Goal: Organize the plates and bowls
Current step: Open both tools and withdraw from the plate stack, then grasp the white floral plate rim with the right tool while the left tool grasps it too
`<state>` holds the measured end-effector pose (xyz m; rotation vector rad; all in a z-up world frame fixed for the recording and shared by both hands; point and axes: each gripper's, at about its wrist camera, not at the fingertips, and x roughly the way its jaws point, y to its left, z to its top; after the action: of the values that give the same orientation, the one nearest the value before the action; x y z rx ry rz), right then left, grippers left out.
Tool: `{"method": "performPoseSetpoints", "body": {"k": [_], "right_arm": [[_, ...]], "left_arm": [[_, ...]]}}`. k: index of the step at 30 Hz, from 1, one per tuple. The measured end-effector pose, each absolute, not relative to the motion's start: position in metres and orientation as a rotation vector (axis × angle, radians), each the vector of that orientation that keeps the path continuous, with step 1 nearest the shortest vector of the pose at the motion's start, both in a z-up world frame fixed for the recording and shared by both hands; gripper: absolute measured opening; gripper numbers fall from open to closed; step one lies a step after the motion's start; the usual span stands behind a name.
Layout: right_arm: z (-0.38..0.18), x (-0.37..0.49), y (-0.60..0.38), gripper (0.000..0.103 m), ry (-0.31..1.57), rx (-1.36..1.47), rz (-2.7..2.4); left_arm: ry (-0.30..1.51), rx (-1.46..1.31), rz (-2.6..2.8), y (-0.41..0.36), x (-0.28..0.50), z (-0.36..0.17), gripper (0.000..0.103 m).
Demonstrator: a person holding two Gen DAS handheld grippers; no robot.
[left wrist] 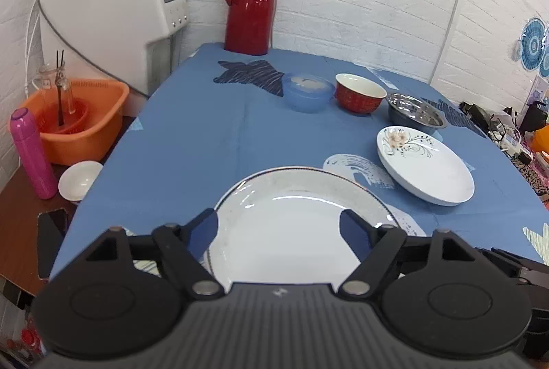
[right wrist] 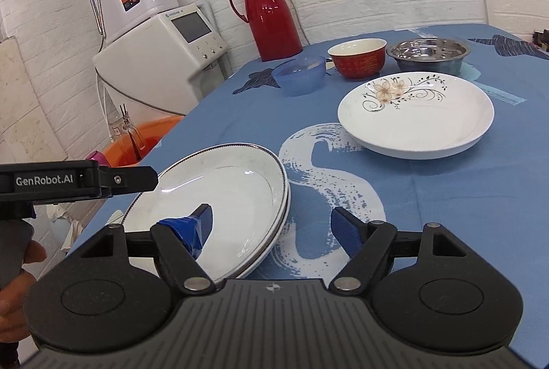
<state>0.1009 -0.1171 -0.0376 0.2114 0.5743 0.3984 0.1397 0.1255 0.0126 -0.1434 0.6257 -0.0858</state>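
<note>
**Status: Plates Partly Stacked, Bowls Pending**

My left gripper (left wrist: pixel 279 225) and right gripper (right wrist: pixel 271 219) both stand open, holding nothing. Nearest, two rimmed plates (right wrist: pixel 219 197) sit stacked at the table (right wrist: pixel 446 214) edge. Beyond, the floral plate (right wrist: pixel 415 115) lies apart, unstacked. Farthest, the blue bowl (right wrist: pixel 298 74), red bowl (right wrist: pixel 357 60) and steel bowl (right wrist: pixel 429 53) stand separately. I judge most of the work remains.

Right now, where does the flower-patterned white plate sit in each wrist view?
Left wrist view: the flowered plate lies at right of centre, just in front of the steel bowl.
Right wrist view: the flowered plate lies upper right of centre, again in front of the steel bowl.
Shared landmark: the red thermos jug against the back wall.
</note>
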Motion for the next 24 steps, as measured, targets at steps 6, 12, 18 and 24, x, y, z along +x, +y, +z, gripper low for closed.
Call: {"method": "performPoseSetpoints", "body": {"k": [6,12,18,24], "right_arm": [[-0.035,0.099,-0.141,0.063,0.568,0.229,0.360],[-0.041,0.100,-0.166,0.063,0.582,0.294,0.326],[-0.045,0.103,-0.195,0.063,0.584,0.343,0.301],[-0.033,0.123,-0.242,0.063,0.545,0.358,0.223]], "left_arm": [[0.602,-0.118,-0.115,0.104,0.140,0.021,0.091],[0.599,-0.095,-0.127,0.086,0.143,0.026,0.098],[0.655,-0.115,-0.173,0.066,0.162,0.028,0.101],[0.730,-0.132,-0.270,0.036,0.217,0.036,0.101]]}}
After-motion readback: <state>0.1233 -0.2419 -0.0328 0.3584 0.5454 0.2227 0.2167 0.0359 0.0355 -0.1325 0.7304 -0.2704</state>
